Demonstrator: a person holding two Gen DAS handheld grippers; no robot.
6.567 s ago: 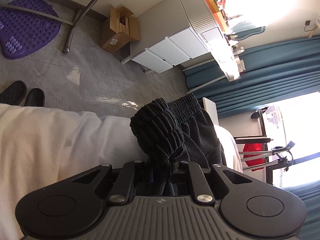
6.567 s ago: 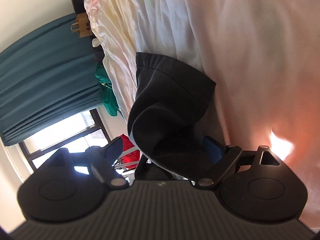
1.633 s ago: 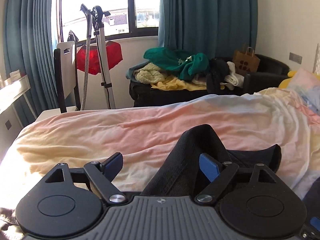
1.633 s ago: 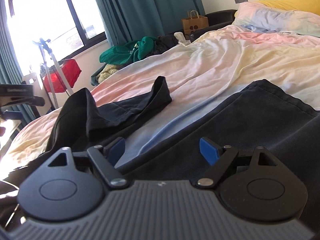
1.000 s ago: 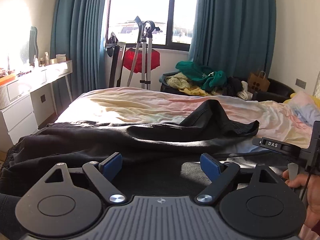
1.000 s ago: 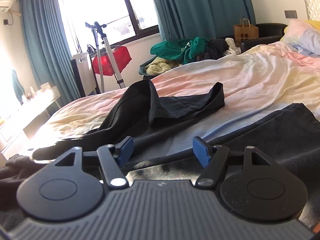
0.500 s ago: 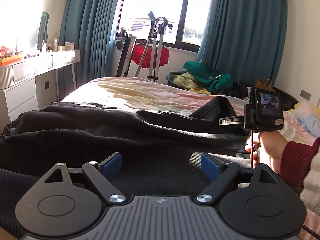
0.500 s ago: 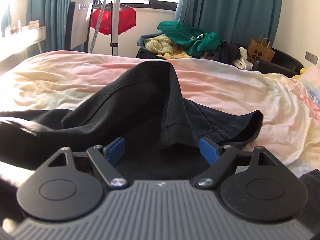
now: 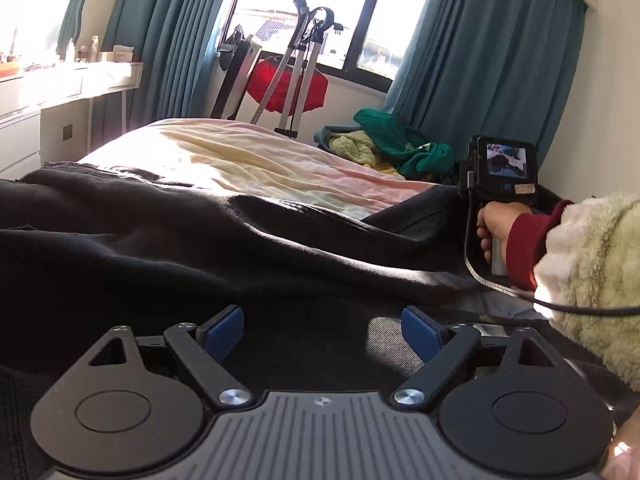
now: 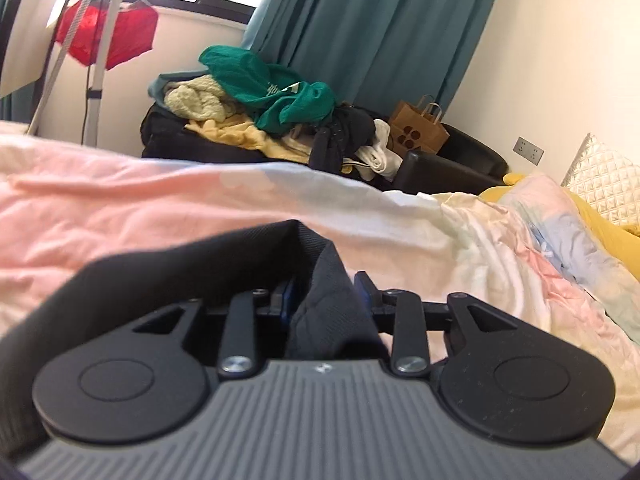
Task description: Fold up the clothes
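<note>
The right gripper (image 10: 324,296) pinches a raised fold of the black garment (image 9: 168,240) on the bed (image 9: 240,160); the left gripper (image 9: 322,330) hovers wide above the cloth's near end.

Daylight pours through a window (image 9: 312,12) at 12 o'clock, framed by teal curtains (image 9: 492,64). A white dresser (image 9: 24,128) stands at 9 o'clock. The bed (image 9: 248,164) wears pastel bedding; a black sofa (image 10: 448,160) sits beyond it against a white wall (image 10: 560,60).
</note>
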